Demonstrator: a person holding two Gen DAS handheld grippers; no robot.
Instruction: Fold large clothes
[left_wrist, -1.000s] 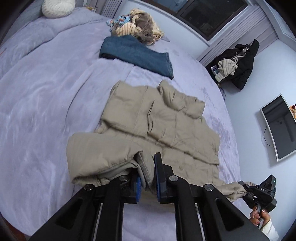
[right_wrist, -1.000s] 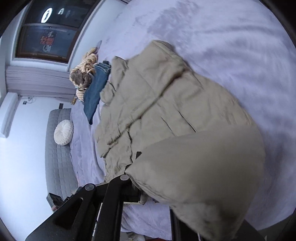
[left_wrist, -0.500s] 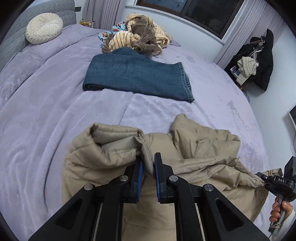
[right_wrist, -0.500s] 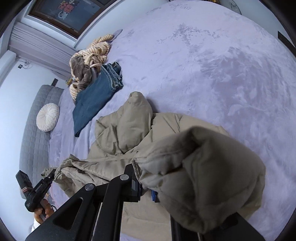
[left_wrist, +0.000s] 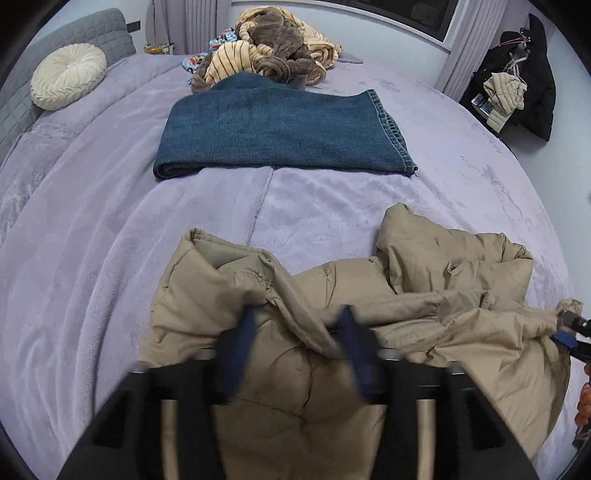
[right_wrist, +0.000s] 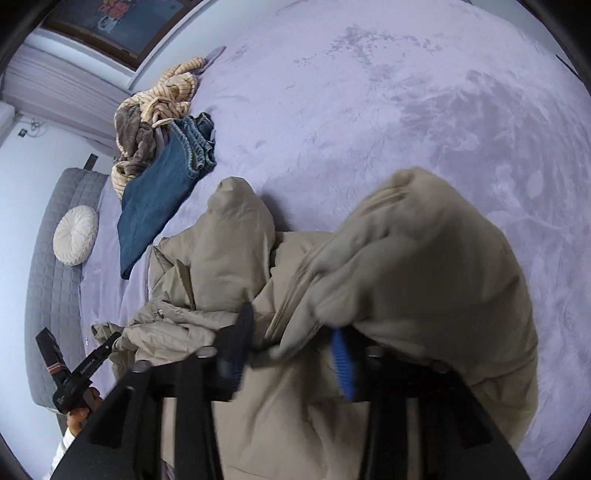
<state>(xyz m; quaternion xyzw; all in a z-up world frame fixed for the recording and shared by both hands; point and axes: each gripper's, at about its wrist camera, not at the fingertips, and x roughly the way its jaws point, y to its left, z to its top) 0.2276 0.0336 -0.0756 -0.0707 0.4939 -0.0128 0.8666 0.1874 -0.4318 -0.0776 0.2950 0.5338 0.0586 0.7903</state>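
Tan puffer jacket (left_wrist: 332, 302) lies crumpled on the lavender bed (left_wrist: 92, 240), near edge of the bed, bunched in folds with one padded section sticking up at right (right_wrist: 236, 236); left gripper (left_wrist: 295, 343) over the jacket's near part, fingers (left_wrist: 242, 343) spread wide and motion-blurred, fabric ridge running between them but not pinched; right gripper (right_wrist: 291, 350) also spread wide, blue-padded fingers (right_wrist: 341, 363) blurred, a thick jacket fold draped over and between them, nothing clamped; in the left wrist view the right gripper's tip (left_wrist: 574, 332) shows at far right edge, touching the jacket's bunched end; in the right wrist view the left gripper (right_wrist: 79, 373) shows at lower left beside the jacket's other end, held by a hand (right_wrist: 83, 410); folded blue jeans (left_wrist: 280, 129) lie flat farther up the bed, well apart from the jacket; pile of striped and brown clothes (left_wrist: 273, 44) just behind the jeans, touching them; round cream cushion (left_wrist: 68, 81) against the grey quilted headboard (left_wrist: 74, 33); dark coat (left_wrist: 528, 77) hanging by the wall at right with a pale garment over it.
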